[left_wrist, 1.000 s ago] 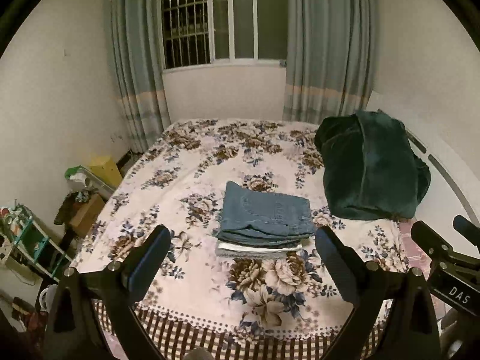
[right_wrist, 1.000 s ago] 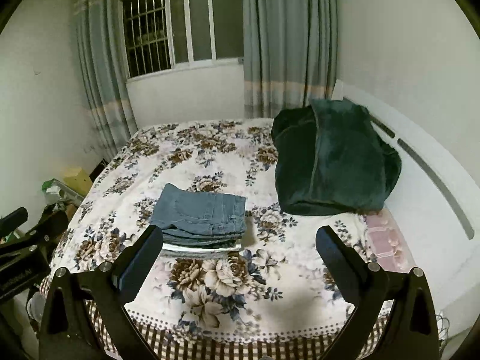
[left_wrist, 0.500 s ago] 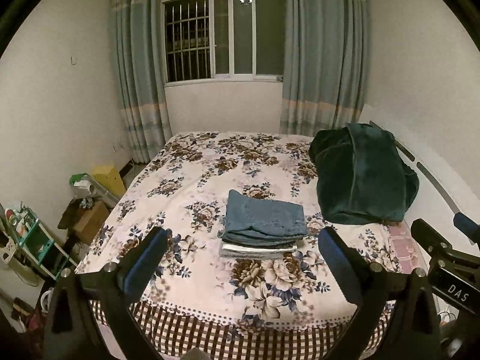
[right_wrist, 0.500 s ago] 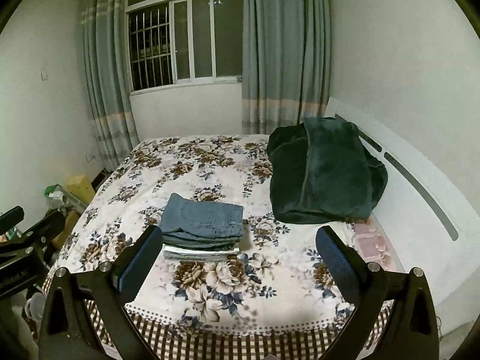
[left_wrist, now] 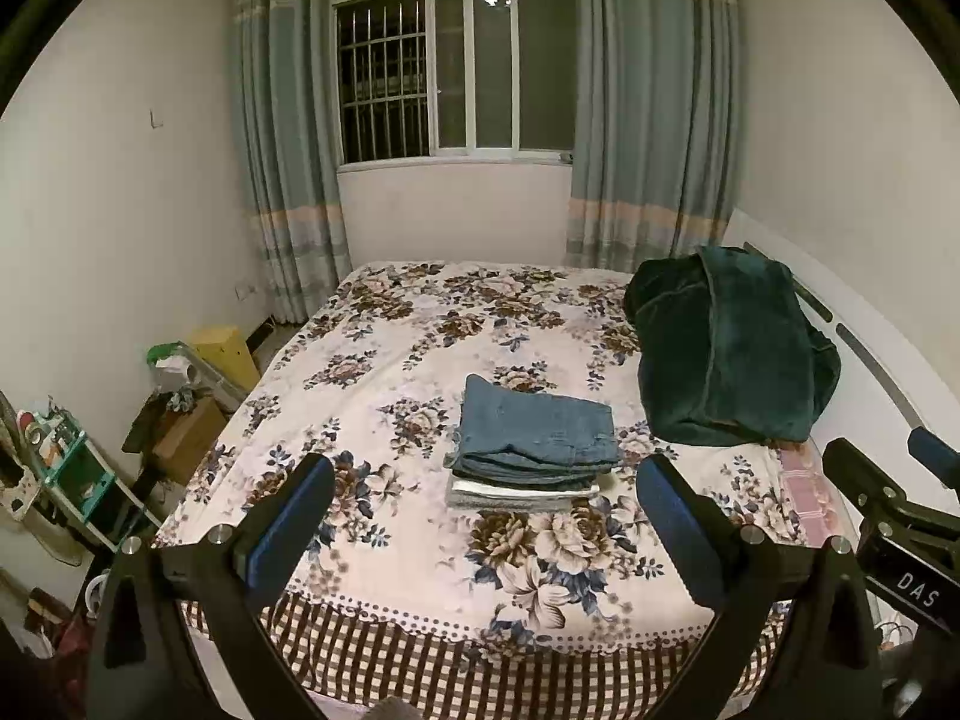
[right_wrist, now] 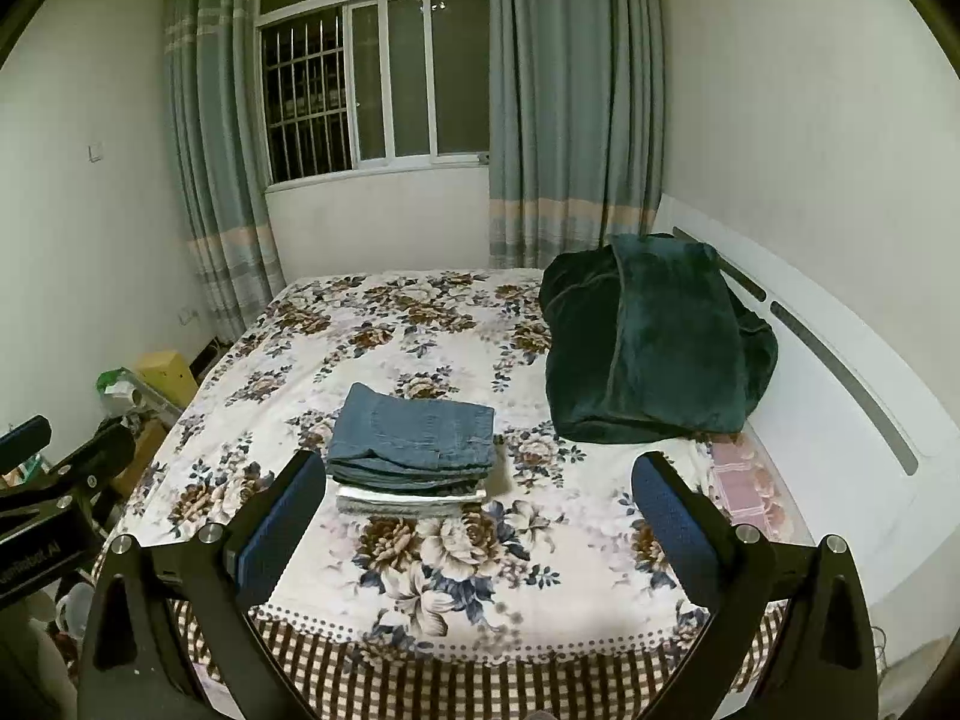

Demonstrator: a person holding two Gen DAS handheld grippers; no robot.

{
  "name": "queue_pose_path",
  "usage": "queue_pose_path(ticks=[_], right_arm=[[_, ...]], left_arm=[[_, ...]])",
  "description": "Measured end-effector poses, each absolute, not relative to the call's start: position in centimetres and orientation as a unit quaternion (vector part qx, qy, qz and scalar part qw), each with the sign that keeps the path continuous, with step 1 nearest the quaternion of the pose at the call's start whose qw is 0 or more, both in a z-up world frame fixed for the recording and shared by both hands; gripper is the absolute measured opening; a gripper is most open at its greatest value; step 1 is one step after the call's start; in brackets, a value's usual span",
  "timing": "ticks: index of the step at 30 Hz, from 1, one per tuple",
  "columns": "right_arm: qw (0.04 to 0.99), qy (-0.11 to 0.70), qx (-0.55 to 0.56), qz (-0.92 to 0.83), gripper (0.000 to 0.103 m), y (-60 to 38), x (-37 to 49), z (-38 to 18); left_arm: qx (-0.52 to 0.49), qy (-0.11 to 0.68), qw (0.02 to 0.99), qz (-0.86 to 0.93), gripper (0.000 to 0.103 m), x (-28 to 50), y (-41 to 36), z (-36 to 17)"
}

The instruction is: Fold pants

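Folded blue jeans (left_wrist: 534, 438) lie on top of a stack of folded clothes in the middle of the floral bed (left_wrist: 420, 360); they also show in the right wrist view (right_wrist: 414, 438). My left gripper (left_wrist: 483, 516) is open and empty, held back from the bed's near edge. My right gripper (right_wrist: 477, 510) is open and empty too, also back from the bed. The right gripper shows at the right edge of the left wrist view (left_wrist: 894, 534), and the left gripper at the left edge of the right wrist view (right_wrist: 42, 492).
A dark green blanket (left_wrist: 726, 354) is heaped at the bed's right by the white headboard (right_wrist: 840, 372). A pink pillow (right_wrist: 744, 480) lies below it. Boxes and a shelf (left_wrist: 78, 474) crowd the floor at the left. A curtained window (left_wrist: 456, 78) is behind.
Both grippers have pulled back and away from the bed, so the bed and folded stack look smaller and more of the room shows. Both stay open.
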State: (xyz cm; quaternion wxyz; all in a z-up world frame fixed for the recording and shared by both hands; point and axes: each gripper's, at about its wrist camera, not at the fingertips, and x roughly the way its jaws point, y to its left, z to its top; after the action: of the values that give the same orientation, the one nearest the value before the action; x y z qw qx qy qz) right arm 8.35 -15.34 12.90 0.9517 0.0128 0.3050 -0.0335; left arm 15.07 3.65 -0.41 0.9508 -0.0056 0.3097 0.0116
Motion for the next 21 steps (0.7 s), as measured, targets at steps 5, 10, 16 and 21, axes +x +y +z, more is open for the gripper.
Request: queue_pose_path(ticks=[5, 10, 16, 21], right_arm=[[0.951, 0.306, 0.015, -0.028, 0.103, -15.49, 8.46, 13.18], [0.951, 0.307, 0.016, -0.024, 0.103, -15.47, 8.73, 13.05], [0.951, 0.307, 0.018, -0.024, 0.103, -15.34, 8.59, 12.95], [0.951, 0.306, 0.017, -0.024, 0.103, -15.35, 8.55, 13.01]], left_arm=[[-0.005, 0.310, 0.951, 0.012, 0.103, 14.88, 3.59, -0.34], [-0.004, 0.309, 0.951, 0.013, 0.103, 14.57, 3.49, -0.28], [-0.005, 0.309, 0.951, 0.012, 0.103, 14.57, 3.51, -0.34], [-0.003, 0.308, 0.951, 0.012, 0.103, 14.58, 3.54, -0.31]])
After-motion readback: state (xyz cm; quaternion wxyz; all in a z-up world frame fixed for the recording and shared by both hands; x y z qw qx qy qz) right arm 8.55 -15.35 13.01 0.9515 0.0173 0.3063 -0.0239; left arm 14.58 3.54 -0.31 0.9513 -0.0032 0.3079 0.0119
